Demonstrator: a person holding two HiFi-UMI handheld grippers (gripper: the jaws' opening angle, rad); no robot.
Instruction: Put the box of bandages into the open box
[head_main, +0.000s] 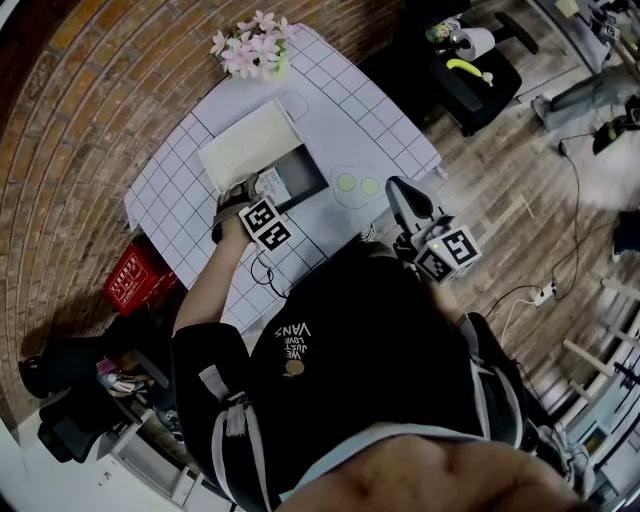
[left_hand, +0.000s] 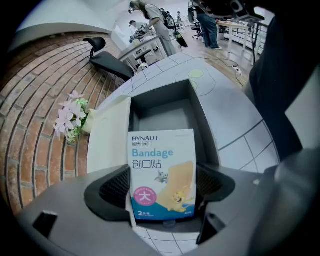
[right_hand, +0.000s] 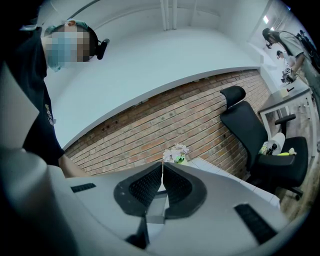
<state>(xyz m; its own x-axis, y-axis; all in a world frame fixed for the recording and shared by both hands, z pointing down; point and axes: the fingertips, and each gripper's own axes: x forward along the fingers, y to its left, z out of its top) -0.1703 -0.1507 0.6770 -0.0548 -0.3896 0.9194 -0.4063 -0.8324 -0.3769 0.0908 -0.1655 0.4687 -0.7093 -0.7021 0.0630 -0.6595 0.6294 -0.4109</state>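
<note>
Box of bandages (left_hand: 162, 160): it stands upright between the pads of the left claw (left_hand: 162, 185), gripped by its lower part. It sits at the near end of the open box (left_hand: 202, 125) and is not inside yet.
Left claw state: it is clamped on the bandage box, one pad on each narrow side.
Right claw (right_hand: 162, 185) state: its jaws are pressed together with nothing between them.
Risk, catching: the bandage box's lower edge may snag on the near wall of the open box if it goes forward without enough height.
Risk, tipping: the grip is low and the printed face rises well above the pads. A quick tilt could swing the carton, so it lands leaning on a wall rather than flat.
Risk, wrong landing: the cream lid (left_hand: 107, 140) lies just beside the open box on the left. A drift that way before letting go would drop the carton on the lid or on the bench (left_hand: 240, 125).
Height above the tray: it is probably small, but neither view settles it.
Left arm pose: it is stretched forward over the bench, with the claw angled down toward the open box.
Right arm pose: it is held back close to the body at the bench's near edge. Its claw points up and out toward the brick wall, away from the work.
</note>
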